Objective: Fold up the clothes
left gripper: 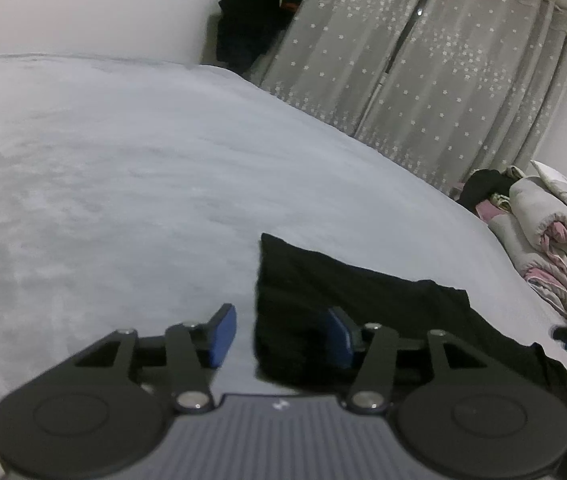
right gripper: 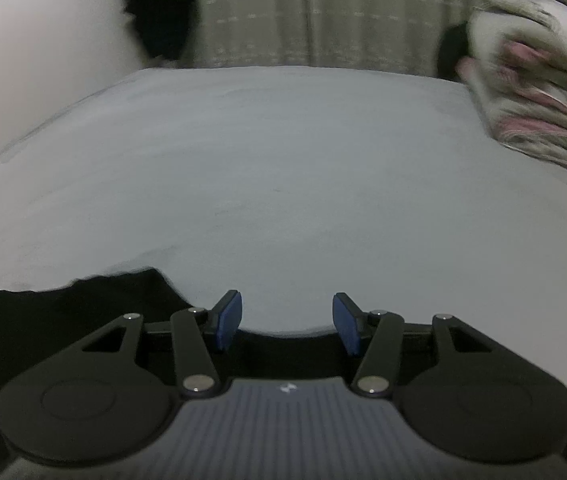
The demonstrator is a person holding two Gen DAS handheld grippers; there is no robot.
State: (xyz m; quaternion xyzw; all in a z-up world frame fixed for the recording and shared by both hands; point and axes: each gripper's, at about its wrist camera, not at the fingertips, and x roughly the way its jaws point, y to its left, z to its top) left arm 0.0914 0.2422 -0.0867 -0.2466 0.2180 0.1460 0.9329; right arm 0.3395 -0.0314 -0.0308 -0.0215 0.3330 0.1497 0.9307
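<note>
Above, we see both tools parted over a black garment [left gripper: 383,304] spread on a pale bed [left gripper: 123,180].

We note that the left tool [left gripper: 281,336] stands with jaws apart at the garment's left edge: its right pad [left gripper: 339,336] lies over the dark cloth, its left pad [left gripper: 223,334] over bare sheet, and neither presses on the fabric. The right tool [right gripper: 287,320], jaws likewise apart and holding nothing, sits above the garment's [right gripper: 83,312] far edge, with cloth below and to its left and sheet ahead. We also see star-patterned curtains [left gripper: 423,80] beyond the bed and bundled bedding [left gripper: 555,232] to the right.
</note>
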